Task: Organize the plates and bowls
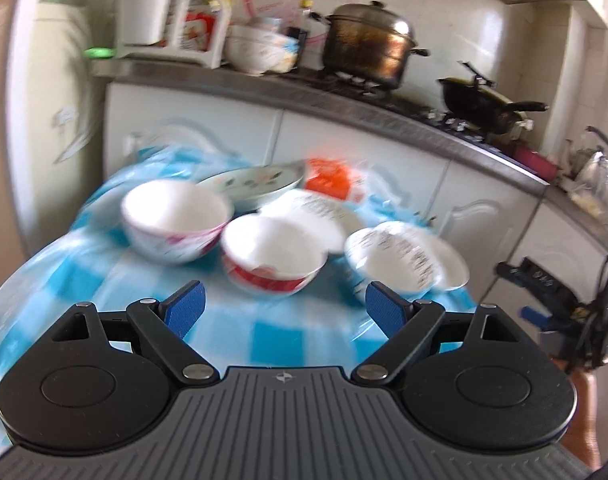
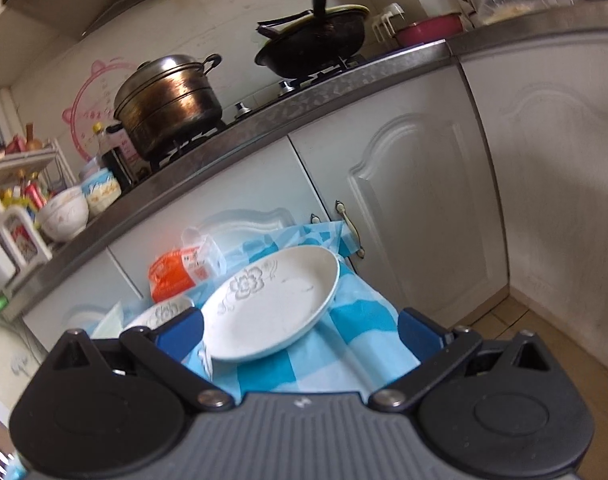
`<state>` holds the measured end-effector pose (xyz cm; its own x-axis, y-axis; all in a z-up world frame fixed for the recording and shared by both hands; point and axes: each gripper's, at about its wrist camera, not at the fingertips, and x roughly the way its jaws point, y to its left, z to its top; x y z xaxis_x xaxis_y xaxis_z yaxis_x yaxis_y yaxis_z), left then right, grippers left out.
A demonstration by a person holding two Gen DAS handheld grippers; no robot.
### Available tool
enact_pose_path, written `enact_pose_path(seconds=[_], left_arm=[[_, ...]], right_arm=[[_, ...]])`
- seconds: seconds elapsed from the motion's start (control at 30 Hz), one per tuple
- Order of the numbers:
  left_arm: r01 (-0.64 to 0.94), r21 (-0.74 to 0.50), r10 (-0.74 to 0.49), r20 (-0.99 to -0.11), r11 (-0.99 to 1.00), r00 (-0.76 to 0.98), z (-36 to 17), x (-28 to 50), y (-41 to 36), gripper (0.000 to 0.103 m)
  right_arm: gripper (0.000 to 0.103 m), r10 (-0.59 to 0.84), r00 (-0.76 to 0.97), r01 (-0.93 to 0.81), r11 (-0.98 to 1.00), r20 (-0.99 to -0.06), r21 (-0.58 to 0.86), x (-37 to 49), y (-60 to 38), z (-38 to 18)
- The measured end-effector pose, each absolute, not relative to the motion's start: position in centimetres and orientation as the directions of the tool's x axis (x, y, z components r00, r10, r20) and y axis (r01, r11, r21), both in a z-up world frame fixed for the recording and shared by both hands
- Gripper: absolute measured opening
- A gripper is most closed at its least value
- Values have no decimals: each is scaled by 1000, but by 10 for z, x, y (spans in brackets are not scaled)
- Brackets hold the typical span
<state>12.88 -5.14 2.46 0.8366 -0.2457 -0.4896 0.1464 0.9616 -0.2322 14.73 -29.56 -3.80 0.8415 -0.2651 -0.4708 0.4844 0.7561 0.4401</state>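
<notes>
The left gripper [image 1: 284,312] hangs with its jaws spread wide and nothing between them, above a blue-checked cloth [image 1: 263,340]. Ahead and to its left sits a pink-patterned bowl [image 1: 175,222]; straight ahead, nearest the blue pads [image 1: 185,308], a red-banded bowl [image 1: 273,256]; ahead to the right, a grey-patterned bowl [image 1: 392,260] resting on a plate [image 1: 452,268]. Behind these lie a floral dish [image 1: 251,186], a white plate [image 1: 316,216] and an orange packet [image 1: 330,178], all blurred.

The right gripper [image 2: 299,334] is likewise wide open and empty. A flower-printed plate [image 2: 271,304] lies just ahead between its fingers, untouched, on the cloth [image 2: 344,344]. Ahead to the left sit another plate's rim [image 2: 159,314] and the packet [image 2: 171,276].
</notes>
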Motion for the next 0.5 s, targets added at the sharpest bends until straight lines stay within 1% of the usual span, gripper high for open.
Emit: enact_pose_path(seconds=[0.13,0.27,0.4,0.5], left_arm=[[234,-216,-311,-478,948,821,41,159,-81,103],[304,-187,-357,-478,934,803,50,194,-114,103],[345,-149,-372,-495,927,786,49,224,-141,103],[372,-129,-382,-516,919,766,44,248,-160,103]], right_arm=[[102,-211,858,460,720,-468,520,163,-316,-46],[101,-166,872,429,715,-461,552,177,-324,-48],[100,-126,881,400,713,-456,576,188,-328,-50],[97,-102,884,385,712,-456,587,191,-331,-54]])
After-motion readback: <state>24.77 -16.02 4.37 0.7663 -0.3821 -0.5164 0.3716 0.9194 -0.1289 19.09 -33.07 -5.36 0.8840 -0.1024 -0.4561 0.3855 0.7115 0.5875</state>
